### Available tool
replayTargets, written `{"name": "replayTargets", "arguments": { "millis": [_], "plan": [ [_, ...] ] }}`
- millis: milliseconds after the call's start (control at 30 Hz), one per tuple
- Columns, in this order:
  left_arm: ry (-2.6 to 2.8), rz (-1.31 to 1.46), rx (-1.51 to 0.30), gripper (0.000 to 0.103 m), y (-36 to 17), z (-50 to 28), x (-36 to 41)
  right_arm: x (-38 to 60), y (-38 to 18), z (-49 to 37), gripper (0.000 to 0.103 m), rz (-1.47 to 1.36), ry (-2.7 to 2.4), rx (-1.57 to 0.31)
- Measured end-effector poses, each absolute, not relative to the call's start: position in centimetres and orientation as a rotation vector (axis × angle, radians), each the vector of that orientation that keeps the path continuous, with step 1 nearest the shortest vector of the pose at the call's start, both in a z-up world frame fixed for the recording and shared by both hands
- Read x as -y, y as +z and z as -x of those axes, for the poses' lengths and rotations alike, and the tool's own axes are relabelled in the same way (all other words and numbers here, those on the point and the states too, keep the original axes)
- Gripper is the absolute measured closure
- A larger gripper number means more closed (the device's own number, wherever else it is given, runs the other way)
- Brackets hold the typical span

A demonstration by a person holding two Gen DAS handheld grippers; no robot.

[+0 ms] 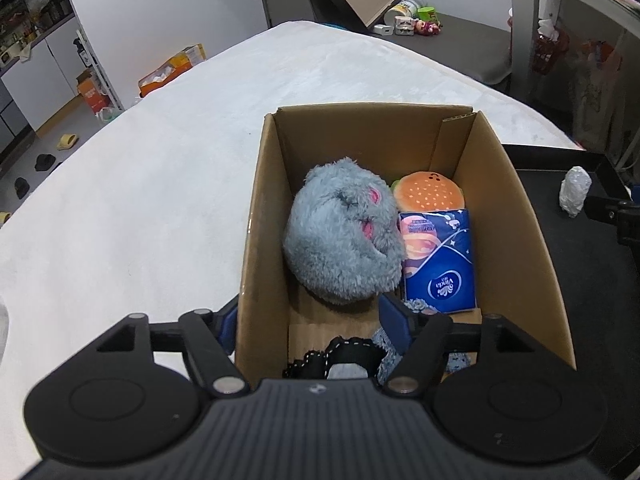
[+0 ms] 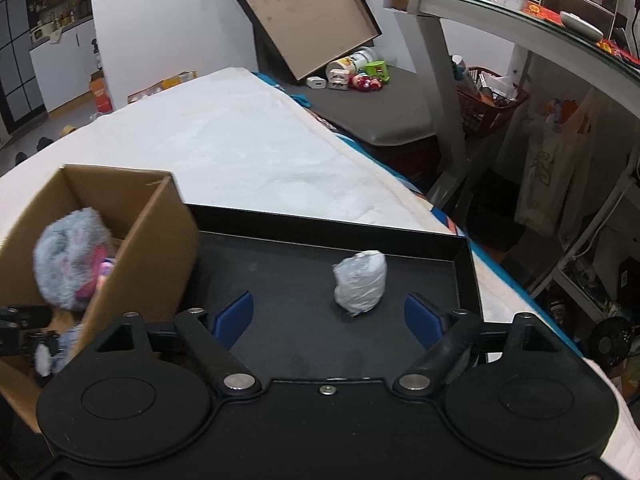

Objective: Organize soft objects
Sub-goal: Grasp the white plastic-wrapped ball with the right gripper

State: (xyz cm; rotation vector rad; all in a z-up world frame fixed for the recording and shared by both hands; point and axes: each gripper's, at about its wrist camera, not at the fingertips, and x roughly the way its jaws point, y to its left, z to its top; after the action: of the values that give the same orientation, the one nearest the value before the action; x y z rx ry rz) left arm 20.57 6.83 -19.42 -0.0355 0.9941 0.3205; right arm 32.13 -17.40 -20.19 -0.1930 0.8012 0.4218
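Crumpled white bundle (image 2: 360, 282), upright-tilted.

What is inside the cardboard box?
The cardboard box holds a fluffy grey plush, a burger plush, a blue tissue pack and some knitted things nearest the camera. What lies beneath them is covered.

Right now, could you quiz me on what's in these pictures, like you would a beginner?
1. True or false: the grey plush toy lies inside the cardboard box.
2. What sits alone on the black tray? A) a white wrapped bundle B) a slipper C) a cup
3. Fill in: the right gripper has its jaws ____ and holds nothing.

Key: 1 true; 2 A; 3 open.
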Motion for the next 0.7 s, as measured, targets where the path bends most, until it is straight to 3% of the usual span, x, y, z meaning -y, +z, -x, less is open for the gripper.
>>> {"name": "replayTargets", "arguments": {
  "millis": [400,700],
  "plan": [
    [0.373,-0.032,-1.042,0.032,-20.2,-22.0,-6.0,18.3,-22.4,-34.5,0.022,0.189,0.453,-0.793],
    [0.387,-0.062,-1.065,0.029,-20.5,-22.3,-5.6,18.2,-23.6,-35.7,0.032,0.176,0.453,-0.802]
  ]
}}
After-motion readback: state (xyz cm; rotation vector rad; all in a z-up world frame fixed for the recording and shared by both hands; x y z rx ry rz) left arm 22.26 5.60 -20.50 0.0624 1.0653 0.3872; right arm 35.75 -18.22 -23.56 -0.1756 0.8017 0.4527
